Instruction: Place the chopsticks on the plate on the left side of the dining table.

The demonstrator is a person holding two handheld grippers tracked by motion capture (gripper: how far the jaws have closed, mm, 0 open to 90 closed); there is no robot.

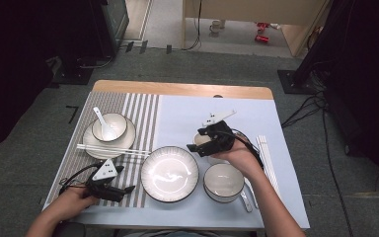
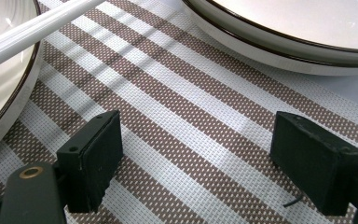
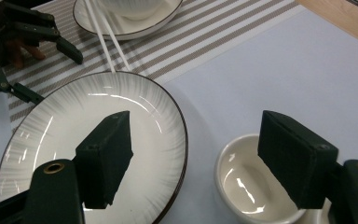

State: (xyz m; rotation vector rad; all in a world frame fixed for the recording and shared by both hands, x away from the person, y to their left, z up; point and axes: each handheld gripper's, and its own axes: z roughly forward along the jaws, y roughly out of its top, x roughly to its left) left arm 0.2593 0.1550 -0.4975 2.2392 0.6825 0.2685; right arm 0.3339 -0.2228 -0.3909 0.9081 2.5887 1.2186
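My right gripper (image 1: 196, 140) hovers open over the light blue mat, its black jaws wide apart with nothing between them. In the right gripper view (image 3: 198, 135) a small white cup (image 3: 254, 186) sits just below its right jaw, and the large ribbed plate (image 3: 93, 135) lies under its left jaw. My left gripper (image 1: 126, 178) rests low at the front of the striped placemat (image 2: 177, 121). It is open and empty too (image 2: 196, 140). The large plate (image 1: 169, 173) stands between the two grippers.
A white bowl (image 1: 223, 181) stands right of the large plate, with a spoon (image 1: 246, 198) beside it. At back left a plate (image 1: 91, 143) carries a small bowl with a spoon (image 1: 103, 126) and chopsticks (image 1: 113, 149) across it. More chopsticks (image 1: 266, 158) lie at the right.
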